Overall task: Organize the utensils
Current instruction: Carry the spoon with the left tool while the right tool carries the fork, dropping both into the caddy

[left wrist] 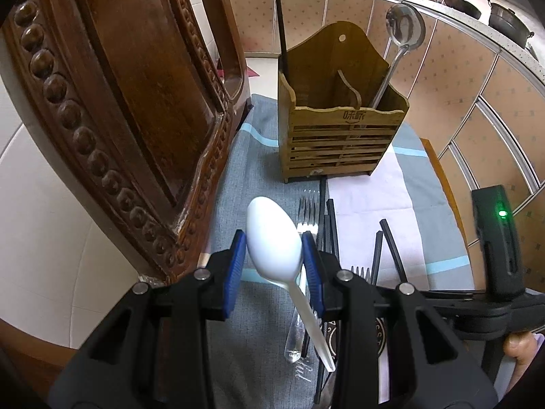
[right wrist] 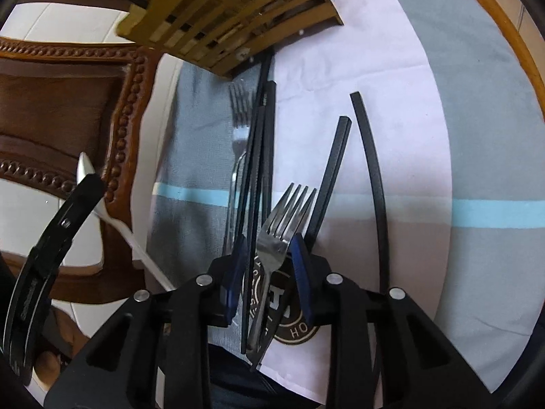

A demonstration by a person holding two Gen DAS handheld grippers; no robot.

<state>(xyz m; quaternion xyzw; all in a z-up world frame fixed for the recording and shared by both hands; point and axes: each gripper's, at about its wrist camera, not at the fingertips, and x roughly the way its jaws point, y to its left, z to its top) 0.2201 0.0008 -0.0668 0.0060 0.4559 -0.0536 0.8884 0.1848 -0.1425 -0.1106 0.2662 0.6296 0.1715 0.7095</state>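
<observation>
My left gripper [left wrist: 274, 259] is shut on a white plastic spoon [left wrist: 274, 237], held by its bowl above the cloth, handle hanging down. A wooden utensil holder [left wrist: 337, 129] stands ahead, holding a steel ladle [left wrist: 405, 30] and a black chopstick [left wrist: 280, 17]. My right gripper [right wrist: 269, 259] has its blue pads on either side of a steel fork [right wrist: 276, 235] at its neck, tines pointing forward. Black chopsticks [right wrist: 259, 156] and a second fork [right wrist: 238, 109] lie on the cloth ahead. The holder's base [right wrist: 238, 24] shows at the top of the right wrist view.
A carved wooden chair [left wrist: 112, 102] stands close on the left. The table [right wrist: 504, 34] carries a grey, white and blue cloth [right wrist: 442, 136]. Two more chopsticks [right wrist: 371, 177] lie to the right. Kitchen cabinets and pots [left wrist: 504, 20] are in the background.
</observation>
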